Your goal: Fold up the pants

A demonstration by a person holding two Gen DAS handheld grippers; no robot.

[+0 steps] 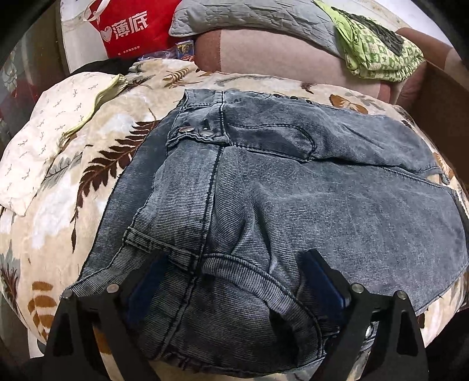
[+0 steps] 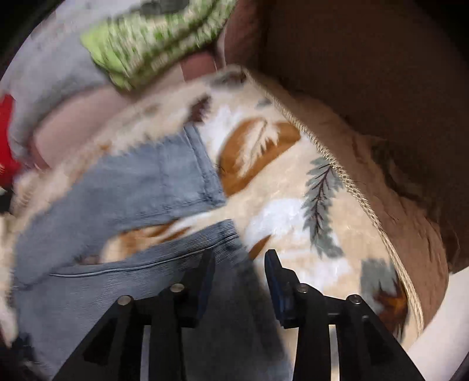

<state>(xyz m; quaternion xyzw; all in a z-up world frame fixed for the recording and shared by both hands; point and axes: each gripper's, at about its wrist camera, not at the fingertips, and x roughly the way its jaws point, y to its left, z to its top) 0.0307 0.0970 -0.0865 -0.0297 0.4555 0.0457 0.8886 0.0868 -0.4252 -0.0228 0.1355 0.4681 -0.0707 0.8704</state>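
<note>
Blurred grey pants [image 2: 123, 187] on leaf-print blanket [image 2: 293, 205], parted right tool [image 2: 239, 258] over their edge.

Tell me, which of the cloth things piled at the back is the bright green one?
The green patterned cloth at the back right, lying on the grey quilted blanket. The bag on the left is red.

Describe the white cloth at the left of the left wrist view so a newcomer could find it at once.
Start from the leaf-print blanket that covers the seat under the jeans. Left of the jeans, on that blanket, lies a folded white cloth. Its tiny sprig print and pale green edge set it apart from the blanket's big brown fern leaves.
</note>
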